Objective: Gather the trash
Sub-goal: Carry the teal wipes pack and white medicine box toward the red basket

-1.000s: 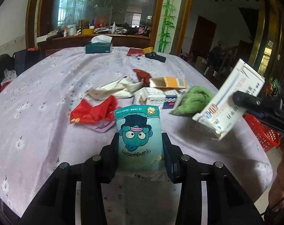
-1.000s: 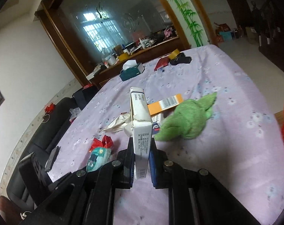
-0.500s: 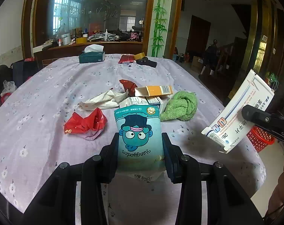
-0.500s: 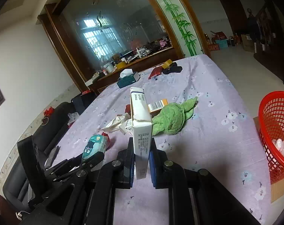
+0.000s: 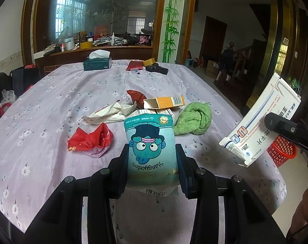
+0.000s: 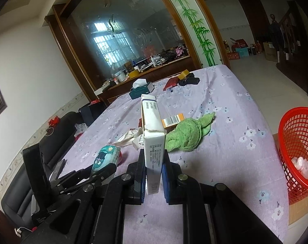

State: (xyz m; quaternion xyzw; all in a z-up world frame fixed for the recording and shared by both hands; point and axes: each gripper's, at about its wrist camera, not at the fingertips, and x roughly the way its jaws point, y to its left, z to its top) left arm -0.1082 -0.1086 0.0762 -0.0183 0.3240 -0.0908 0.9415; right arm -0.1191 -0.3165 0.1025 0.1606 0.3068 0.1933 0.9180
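Across the lilac, flower-printed cloth of the big worktop (image 5: 52,101) the remaining litter sits in a loose cluster well ahead of both my claws, while the red plastic mesh basket (image 6: 298,142) stands on the floor off the worktop's right edge, with something pale and crumpled already in its bottom. That basket is what the coming move turns on, as I judge it: it lies to the right of both claws and lower than them, much nearer my right claw (image 6: 153,174) than my left claw (image 5: 152,162), so the right load looks set to go in first. My right claw is clenched on a flat white cardboard medicine box with blue lines (image 6: 153,134), gripped low across its thin sides, its long axis running up and away from me, one end flap torn and loose. My left claw grasps a small teal soft tissue pack printed with a cartoon face (image 5: 151,142), held by its two sides above the cloth, the print upside down to me. Left on the cloth are a crumpled green towel (image 5: 194,120), an open orange carton (image 5: 164,102), a crushed white paper box (image 5: 111,113) and a red foil wrapper (image 5: 91,141).
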